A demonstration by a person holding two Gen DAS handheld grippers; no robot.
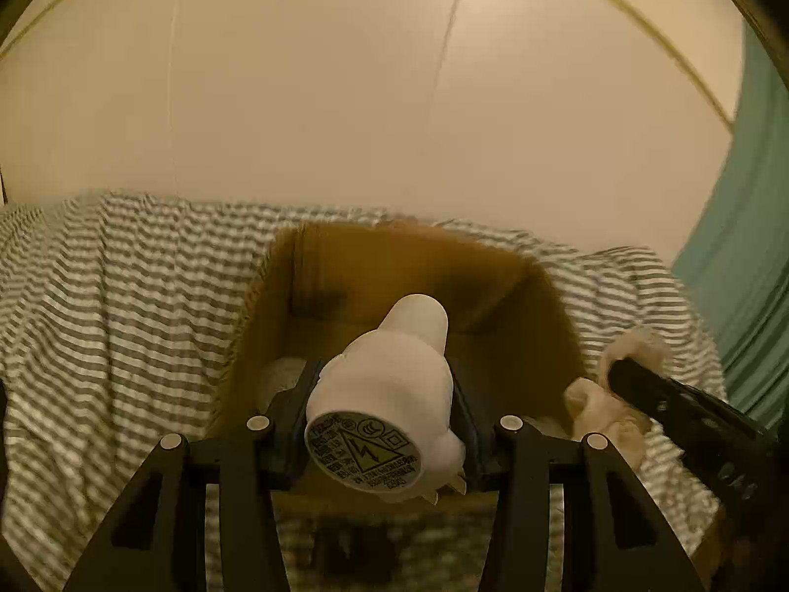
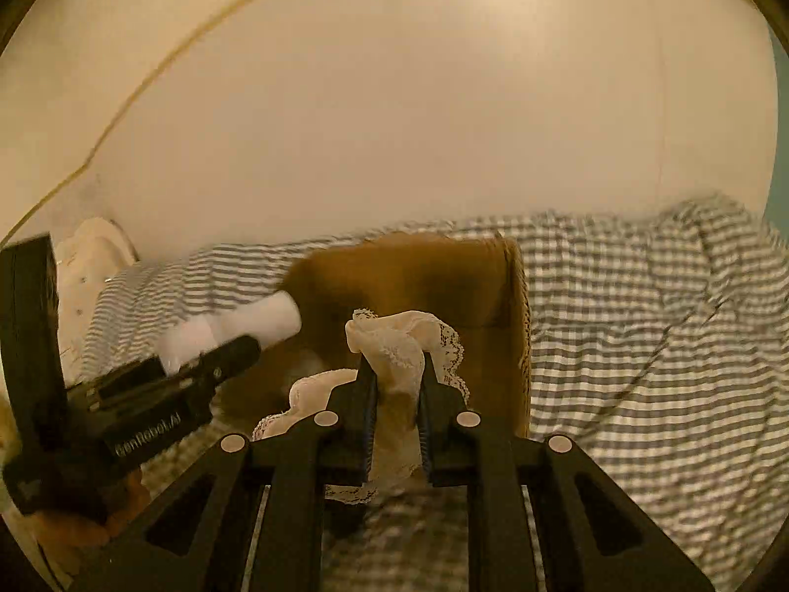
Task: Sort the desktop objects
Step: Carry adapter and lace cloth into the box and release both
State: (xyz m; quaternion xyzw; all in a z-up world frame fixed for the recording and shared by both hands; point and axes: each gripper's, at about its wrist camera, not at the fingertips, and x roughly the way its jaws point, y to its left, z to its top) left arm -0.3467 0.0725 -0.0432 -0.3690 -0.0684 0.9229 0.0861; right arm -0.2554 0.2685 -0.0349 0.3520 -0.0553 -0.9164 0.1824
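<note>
Your left gripper (image 1: pixel 379 424) is clamped on the white plastic appliance (image 1: pixel 394 385), low in the centre of its own view, pads on either flank of the rounded body, the labelled round end facing the camera and the narrower end pointing toward the open cardboard box (image 1: pixel 345 266) just beyond. It looks rigid and smooth, so the grip around the widest part is probably the safest; nearer the taper it could slide out, and the small pale prongs by the label look breakable, so keep them clear of the box wall. Your right gripper (image 2: pixel 397 385), lower centre of its view, is pinched nearly closed on a bunch of cream lace fabric (image 2: pixel 399 345), with loose scalloped edges spilling to the lower left and right of the fingers. That fabric is light and limp; it will likely drape and snag on the cardboard rim, so a bunched hold like this suits it better than an edge. Around the box lies a striped cloth (image 1: pixel 123 296), and a pale wall (image 1: pixel 345 98) fills the upper frame.
</note>
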